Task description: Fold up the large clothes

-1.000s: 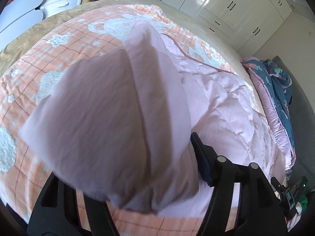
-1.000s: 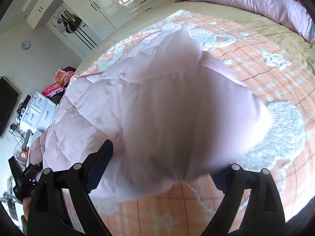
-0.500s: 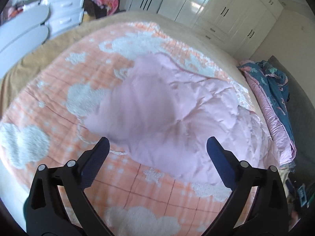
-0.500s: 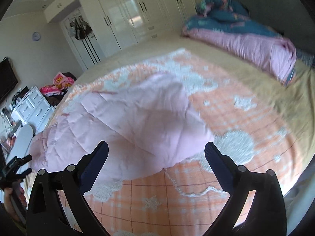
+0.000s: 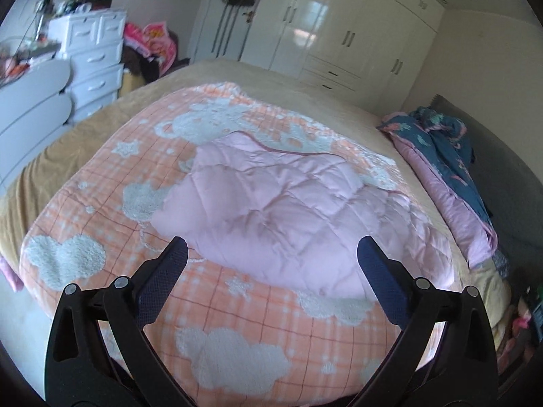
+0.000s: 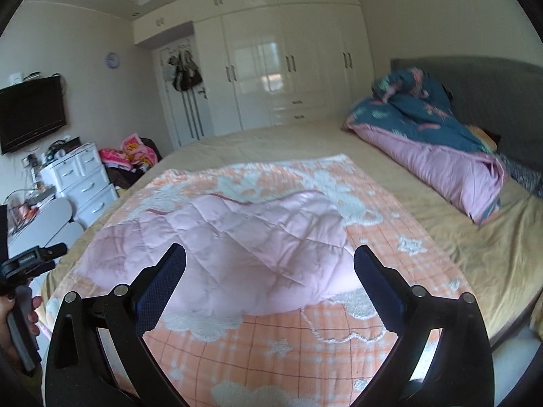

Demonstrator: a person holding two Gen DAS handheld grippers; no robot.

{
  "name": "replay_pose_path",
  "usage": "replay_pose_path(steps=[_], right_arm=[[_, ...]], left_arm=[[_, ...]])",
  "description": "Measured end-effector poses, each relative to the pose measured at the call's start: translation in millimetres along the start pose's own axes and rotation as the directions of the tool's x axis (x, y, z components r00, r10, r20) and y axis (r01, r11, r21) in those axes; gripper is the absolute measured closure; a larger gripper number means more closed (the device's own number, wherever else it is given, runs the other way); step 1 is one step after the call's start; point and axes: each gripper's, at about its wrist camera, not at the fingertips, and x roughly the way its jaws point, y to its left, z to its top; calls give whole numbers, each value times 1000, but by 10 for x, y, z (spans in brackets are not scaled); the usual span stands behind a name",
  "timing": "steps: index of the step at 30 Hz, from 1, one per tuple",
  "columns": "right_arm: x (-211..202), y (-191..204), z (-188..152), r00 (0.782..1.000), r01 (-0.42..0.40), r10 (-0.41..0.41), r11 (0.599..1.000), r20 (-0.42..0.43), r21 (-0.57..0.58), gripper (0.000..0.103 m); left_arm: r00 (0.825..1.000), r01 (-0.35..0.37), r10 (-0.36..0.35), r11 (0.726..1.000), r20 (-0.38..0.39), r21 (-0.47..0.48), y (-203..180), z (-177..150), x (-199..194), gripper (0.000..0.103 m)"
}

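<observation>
A pale pink quilted garment (image 5: 278, 210) lies folded over on an orange-and-white checked blanket (image 5: 237, 308) spread on the bed. My left gripper (image 5: 271, 254) hangs open above and in front of its near edge, with nothing between its fingers. In the right wrist view the same pink garment (image 6: 237, 237) lies flat on the checked blanket (image 6: 288, 346). My right gripper (image 6: 269, 264) is open and clear of the cloth. At the left edge of that view a hand holds the other gripper's handle (image 6: 23, 271).
A rolled blue-and-pink duvet (image 6: 437, 142) lies along the grey headboard (image 6: 492, 84). White drawers (image 5: 95, 57) and a pile of bright clothes (image 5: 152, 44) stand past the bed's left side. White wardrobes (image 6: 281, 64) line the far wall. A black television (image 6: 30, 112) hangs on the wall.
Both grippers let go of the pink garment, which dropped onto the blanket. Both then drew back and up, so more of the room shows.
</observation>
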Motion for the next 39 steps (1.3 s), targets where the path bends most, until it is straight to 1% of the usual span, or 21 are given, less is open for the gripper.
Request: replay_pose_path(steps=[4, 7, 11, 13, 16, 18, 24, 30, 39], right_arm=[[-145, 92, -62, 1000, -1, 2, 1000, 16, -26, 4], [-193, 181, -187, 1000, -25, 25, 998, 4, -50, 4], [-207, 285, -383, 1000, -21, 20, 997, -8, -70, 4], [-183, 336, -499, 999, -28, 26, 997, -28, -77, 4], [-87, 407, -631, 995, -59, 50, 993, -89, -101, 4], [-24, 424, -680, 992, -60, 48, 993, -117, -105, 4], [94, 544, -848, 983, -102, 86, 990, -162, -95, 4], [95, 598, -853, 980, -131, 114, 986, -163, -101, 4], [100, 547, -848, 980, -129, 115, 988, -164, -81, 4]], left_arm=[[1000, 13, -13, 999, 2, 44, -137, -176, -105, 9], [1000, 18, -19, 997, 8, 69, -209, -317, -171, 9], [999, 47, -47, 996, 0, 78, -287, -486, -191, 9], [999, 44, -44, 994, -1, 99, -340, -593, -181, 9], [998, 68, -68, 992, -8, 110, -382, -719, -164, 9], [998, 67, -66, 990, -9, 122, -404, -760, -149, 9], [998, 67, -64, 988, -28, 140, -441, -840, -92, 9], [997, 70, -63, 987, -47, 145, -466, -921, -52, 9], [997, 64, -56, 986, -56, 153, -464, -945, -35, 9]])
